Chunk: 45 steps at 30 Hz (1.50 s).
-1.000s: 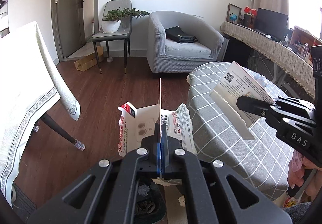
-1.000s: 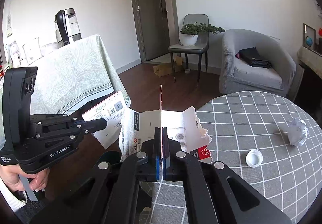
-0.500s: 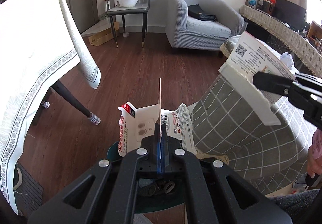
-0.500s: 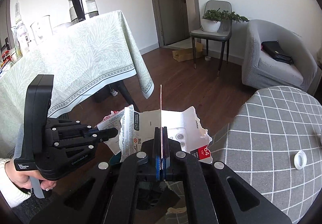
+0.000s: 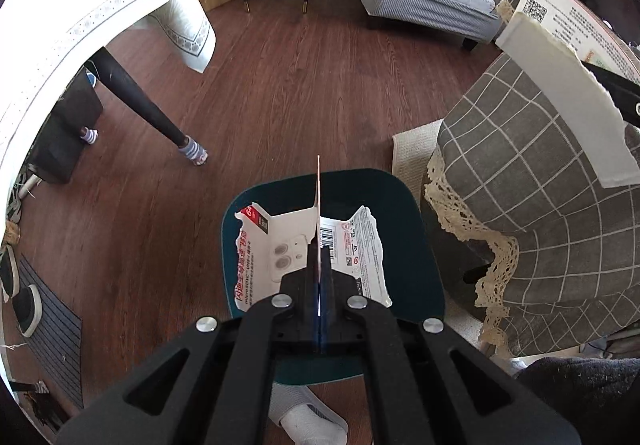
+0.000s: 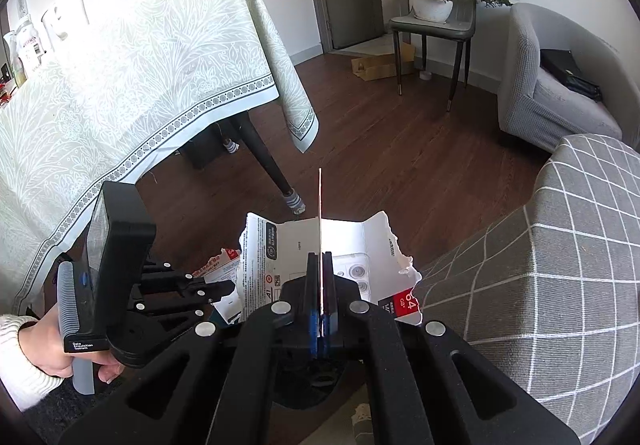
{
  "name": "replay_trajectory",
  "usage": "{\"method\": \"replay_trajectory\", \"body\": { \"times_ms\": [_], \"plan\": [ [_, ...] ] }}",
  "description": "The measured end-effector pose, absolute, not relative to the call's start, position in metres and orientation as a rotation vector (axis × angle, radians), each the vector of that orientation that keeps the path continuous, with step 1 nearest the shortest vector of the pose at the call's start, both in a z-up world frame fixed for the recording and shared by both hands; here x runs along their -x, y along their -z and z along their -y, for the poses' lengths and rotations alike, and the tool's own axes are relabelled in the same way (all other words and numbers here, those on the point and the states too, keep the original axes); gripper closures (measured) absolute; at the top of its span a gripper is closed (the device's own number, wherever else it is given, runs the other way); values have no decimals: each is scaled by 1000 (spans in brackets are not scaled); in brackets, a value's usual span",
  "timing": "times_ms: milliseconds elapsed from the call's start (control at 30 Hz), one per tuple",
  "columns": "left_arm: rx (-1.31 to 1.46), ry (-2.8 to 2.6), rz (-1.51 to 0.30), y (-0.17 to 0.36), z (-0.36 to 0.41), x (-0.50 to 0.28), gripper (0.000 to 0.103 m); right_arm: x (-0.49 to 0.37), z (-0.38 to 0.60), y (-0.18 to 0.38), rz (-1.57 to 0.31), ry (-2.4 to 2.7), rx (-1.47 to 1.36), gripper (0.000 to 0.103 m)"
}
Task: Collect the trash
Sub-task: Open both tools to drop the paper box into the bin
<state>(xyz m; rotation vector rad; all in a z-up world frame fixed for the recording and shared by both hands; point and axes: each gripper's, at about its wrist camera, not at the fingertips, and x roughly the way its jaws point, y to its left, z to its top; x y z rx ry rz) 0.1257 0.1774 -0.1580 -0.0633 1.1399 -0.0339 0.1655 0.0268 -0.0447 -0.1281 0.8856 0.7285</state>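
Currently, on my left wrist view, the left gripper [image 5: 319,277] is clamped on a torn card package [image 5: 280,245], held directly above the open teal bin [image 5: 416,245] beside the checked table [image 5: 540,205]. On my right wrist view, the right gripper [image 6: 320,285] pinches a second torn package [image 6: 352,241] near that table's left edge [image 6: 560,245], just beside the left gripper [image 6: 216,287].

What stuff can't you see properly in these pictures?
- Inside of the dark teal trash bin: left wrist view, covered by the torn white cardboard package piece in the left gripper.
- The bin in the right wrist view: mostly hidden behind the right gripper and its own torn white cardboard piece.
- Small print on both pieces: too small to read.
- Black bag on the grey armchair: cut off by the edge, right wrist view.
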Motion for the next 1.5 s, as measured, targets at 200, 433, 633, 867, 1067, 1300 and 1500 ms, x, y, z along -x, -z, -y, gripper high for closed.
{"method": "replay_trajectory", "body": {
  "times_ms": [200,433,633,867,1067,1300,1500],
  "plan": [
    [51,42,-1222,185,-184,-126,102,-169,-43,55,-917,-743,139,102],
    [56,49,-1247,197,-195,-127,74,-171,-58,71,-964,-762,143,102],
    [81,28,-1210,193,-207,-121,66,-171,-68,82,-993,-762,156,102],
    [58,-5,-1171,182,-219,-120,57,-178,-80,113,-1072,-754,162,102],
    [63,-31,-1124,167,-234,-119,55,-179,-89,136,-1126,-749,185,102],
    [91,-60,-1005,128,-241,-123,55,-175,-101,156,-1194,-749,236,102],
    [122,-46,-944,105,-241,-126,55,-165,-102,174,-1246,-747,292,102]
  ]
}}
